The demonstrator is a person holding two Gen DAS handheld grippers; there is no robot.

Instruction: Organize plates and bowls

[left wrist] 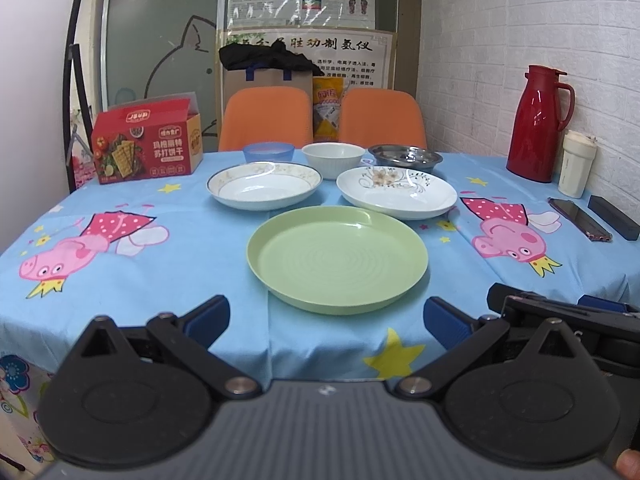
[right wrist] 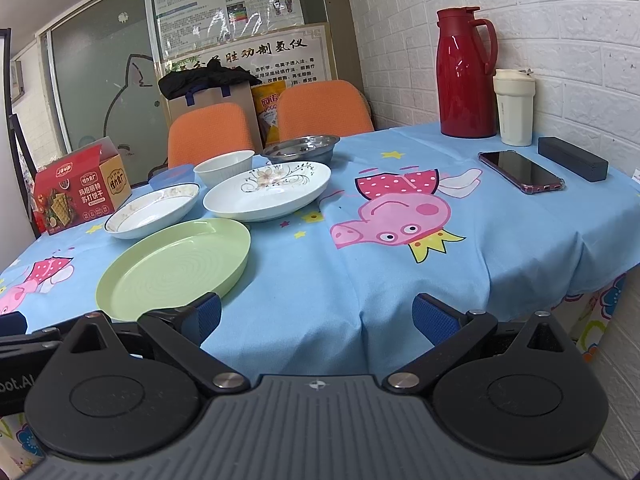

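Observation:
A green plate (left wrist: 337,258) (right wrist: 173,266) lies nearest on the blue tablecloth. Behind it lie a gold-rimmed white plate (left wrist: 264,190) (right wrist: 154,210) and a flower-patterned white plate (left wrist: 396,192) (right wrist: 268,190). Further back stand a blue bowl (left wrist: 269,152) (right wrist: 170,178), a white bowl (left wrist: 333,159) (right wrist: 224,168) and a steel bowl (left wrist: 405,157) (right wrist: 302,149). My left gripper (left wrist: 326,322) is open and empty at the table's near edge, in front of the green plate. My right gripper (right wrist: 316,318) is open and empty, right of the green plate.
A red cracker box (left wrist: 146,140) (right wrist: 80,188) stands at the back left. A red thermos (left wrist: 538,122) (right wrist: 466,74), a white cup (right wrist: 514,108), a phone (right wrist: 520,170) and a black case (right wrist: 572,158) sit at the right by the brick wall. Two orange chairs (left wrist: 266,118) stand behind.

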